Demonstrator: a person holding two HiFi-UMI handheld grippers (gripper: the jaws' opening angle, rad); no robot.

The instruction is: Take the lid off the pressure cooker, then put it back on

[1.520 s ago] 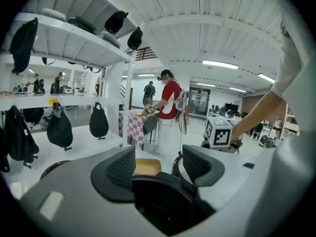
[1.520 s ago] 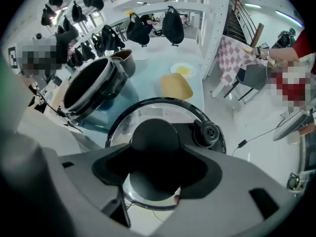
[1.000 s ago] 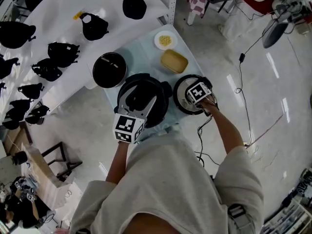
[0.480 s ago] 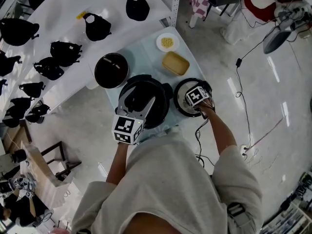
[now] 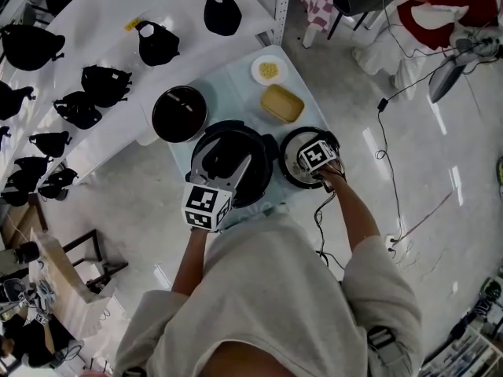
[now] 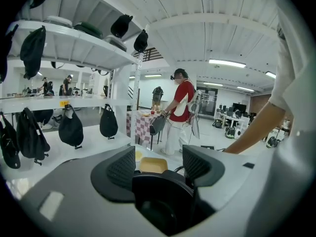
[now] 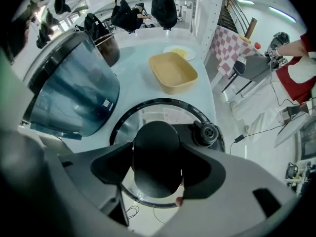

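While the left tool (image 6: 159, 164) is clamped on a black rounded part of the pressure cooker (image 5: 228, 136), the lid (image 5: 288, 163) lies flat on the tabletop (image 5: 236, 85) just beside the cooker's right side. The right tool (image 7: 157, 168) points straight down over it. Its jaws have just been opening and stand wide, loose around the lid's black knob (image 7: 156, 142).

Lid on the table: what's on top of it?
On the lid sit a black knob in the middle and a small round valve by the rim. The right tongs have just been opening and stand around the knob, hiding part of the rim.
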